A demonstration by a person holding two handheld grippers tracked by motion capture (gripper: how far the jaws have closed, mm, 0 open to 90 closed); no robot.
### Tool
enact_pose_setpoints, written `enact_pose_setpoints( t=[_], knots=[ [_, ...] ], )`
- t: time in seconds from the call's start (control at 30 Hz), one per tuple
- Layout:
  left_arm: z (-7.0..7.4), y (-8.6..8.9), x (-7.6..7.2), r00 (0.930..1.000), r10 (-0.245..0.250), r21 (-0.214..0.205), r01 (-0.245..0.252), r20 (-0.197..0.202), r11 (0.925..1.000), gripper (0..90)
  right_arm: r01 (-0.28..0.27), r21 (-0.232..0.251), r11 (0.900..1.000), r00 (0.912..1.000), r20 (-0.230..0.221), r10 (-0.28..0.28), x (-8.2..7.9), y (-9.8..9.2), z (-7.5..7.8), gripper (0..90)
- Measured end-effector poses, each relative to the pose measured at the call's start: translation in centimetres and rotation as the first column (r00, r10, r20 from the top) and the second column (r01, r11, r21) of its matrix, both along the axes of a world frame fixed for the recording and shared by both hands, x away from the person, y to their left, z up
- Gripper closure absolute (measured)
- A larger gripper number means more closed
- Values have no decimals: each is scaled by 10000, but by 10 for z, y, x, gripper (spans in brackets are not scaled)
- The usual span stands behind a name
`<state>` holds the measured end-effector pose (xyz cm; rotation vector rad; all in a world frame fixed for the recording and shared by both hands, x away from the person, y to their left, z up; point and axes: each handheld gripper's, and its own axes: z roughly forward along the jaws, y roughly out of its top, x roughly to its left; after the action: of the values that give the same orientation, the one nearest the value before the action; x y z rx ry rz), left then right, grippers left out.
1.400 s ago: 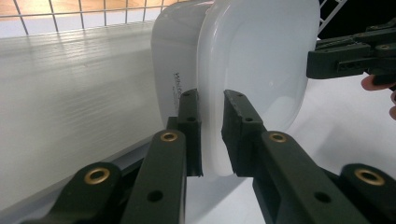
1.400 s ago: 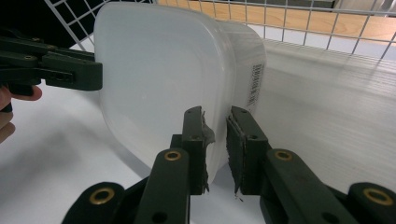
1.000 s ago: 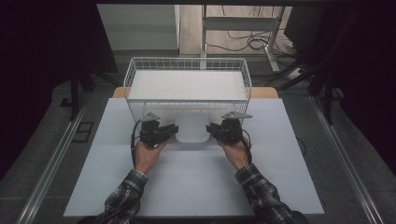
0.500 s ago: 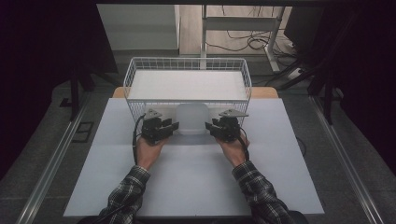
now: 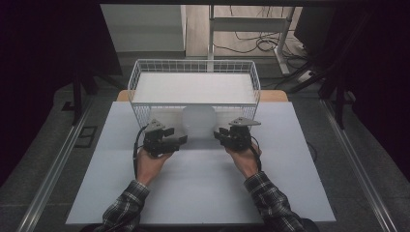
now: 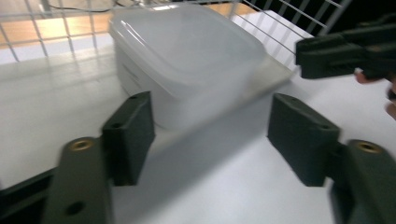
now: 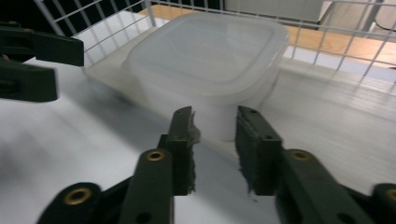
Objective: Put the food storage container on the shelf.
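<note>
Both my tongs flanked the tub (image 5: 198, 122) by the table's far edge; left gripper (image 5: 178, 141) had just opened off it, right gripper (image 5: 218, 133) narrowed, seemingly empty — likely set down.

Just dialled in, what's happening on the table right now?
A person works at a white table with a gripper in each hand, around a translucent lidded plastic container that sits just in front of a white wire basket. The left gripper has just been opening its jaws; they stand wide beside the container with nothing between them. The right gripper sits at the container's other side with its jaws narrowly apart, having just closed a little; nothing is clearly pinched between them.
</note>
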<state>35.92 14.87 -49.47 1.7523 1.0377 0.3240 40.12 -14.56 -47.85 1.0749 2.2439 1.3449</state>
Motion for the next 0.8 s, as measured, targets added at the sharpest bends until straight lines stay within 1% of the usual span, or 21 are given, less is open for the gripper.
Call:
enact_pose_setpoints(
  t=[0.07,0.13,0.2,0.23,0.3,0.33,0.43,0.47,0.63,0.8],
  knots=[
    [-2,2,-9,9997,-224,-53,224,-34,9997,217,-200,25,9998,9998,-60,200,-5,0,-1,748],
    [-5,4,-19,9991,-422,-216,421,-53,9989,186,-350,34,9994,9994,-76,350,-8,2,-3,799],
    [-8,6,-29,9983,-557,-347,552,-149,9979,146,-491,43,9988,9987,-102,491,-11,4,-6,864],
    [-9,6,-34,9981,-592,-331,586,-173,9977,120,-547,28,9985,9984,-111,547,-12,6,-7,886],
    [-11,5,-43,9975,-681,-142,679,-166,9976,81,-673,-39,9977,9977,-33,673,-14,11,-11,890],
    [-11,4,-50,9972,-734,81,735,-102,9973,73,-693,-68,9976,9976,-39,692,-14,13,-12,891],
    [-12,1,-62,9969,-793,447,791,6,9959,49,-762,-198,9969,9971,2,762,-15,24,-17,891],
    [-12,2,-67,9961,-882,591,876,75,9944,43,-769,-210,9968,9970,36,770,-14,26,-19,891],
    [-15,6,-87,9951,-969,655,956,176,9933,34,-566,-412,9975,9981,211,575,-5,45,-32,891],
    [-20,15,-102,9953,-948,798,930,198,9925,29,-342,-415,9986,9994,94,346,7,57,-42,891]
  ],
)
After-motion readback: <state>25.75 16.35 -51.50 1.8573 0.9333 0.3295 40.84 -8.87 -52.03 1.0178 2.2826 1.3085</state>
